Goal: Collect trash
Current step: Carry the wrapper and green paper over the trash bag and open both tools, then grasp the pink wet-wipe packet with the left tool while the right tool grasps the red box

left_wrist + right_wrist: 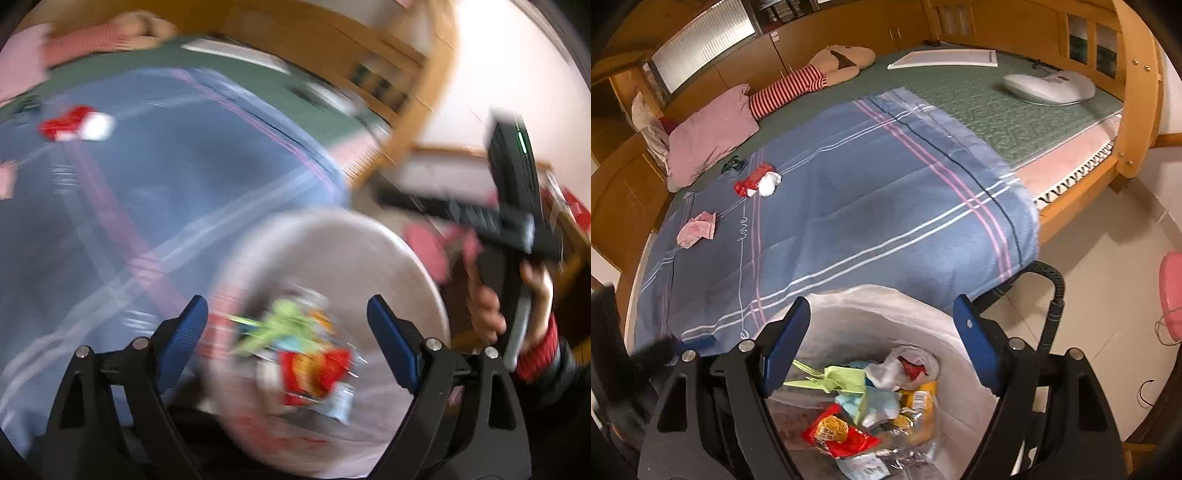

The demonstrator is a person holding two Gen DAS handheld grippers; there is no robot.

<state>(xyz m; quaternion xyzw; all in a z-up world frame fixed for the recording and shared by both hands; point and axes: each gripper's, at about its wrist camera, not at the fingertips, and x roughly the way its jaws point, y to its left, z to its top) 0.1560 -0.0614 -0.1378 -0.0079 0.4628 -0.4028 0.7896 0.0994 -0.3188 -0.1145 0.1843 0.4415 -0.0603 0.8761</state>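
Both grippers, left (286,343) and right (879,343), are held with jaws apart, empty, above the trash bag (960,354); the red wrapper (750,182) and tissue (769,183) touching it could be dropped if pinched together.

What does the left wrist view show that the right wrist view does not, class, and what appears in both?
Only the left wrist view shows the right gripper from outside, held in the person's hand. Only the right wrist view shows the pink pillow, the striped plush toy, the pink crumpled paper and the white oval device. Both show the trash bag holding wrappers, the blue blanket, and the red wrapper beside a white wad.
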